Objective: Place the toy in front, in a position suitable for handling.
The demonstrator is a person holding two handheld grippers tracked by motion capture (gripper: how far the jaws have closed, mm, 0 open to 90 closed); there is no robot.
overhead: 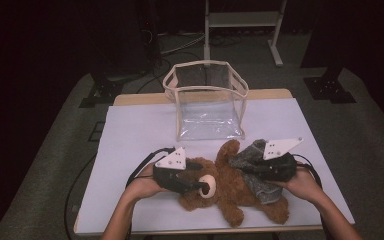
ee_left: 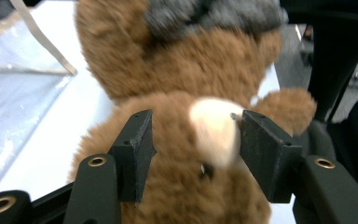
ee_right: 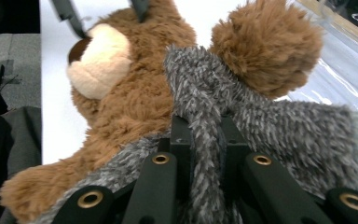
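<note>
High view: left tongs [overhead: 200,186] clamp the teddy bear's [overhead: 230,187] head, steadying it. Right tongs [overhead: 247,170], beside the bear's body, pinch its grey fuzzy garment [overhead: 260,187], probably to dress or undress it.

1. 1 brown teddy bear [overhead: 227,187], lying on the table; 1 cream muzzle [overhead: 207,186] on its face
2. 1 grey furry garment [overhead: 252,167] on the bear
3. 1 clear plastic bag [overhead: 207,100], standing open beyond the bear
4. 1 white-topped table [overhead: 130,135]
5. 2 handheld grippers: 1 left gripper [overhead: 200,186]; 1 right gripper [overhead: 245,170]
6. 2 grey three-cornered plates, 1 per gripper
</note>
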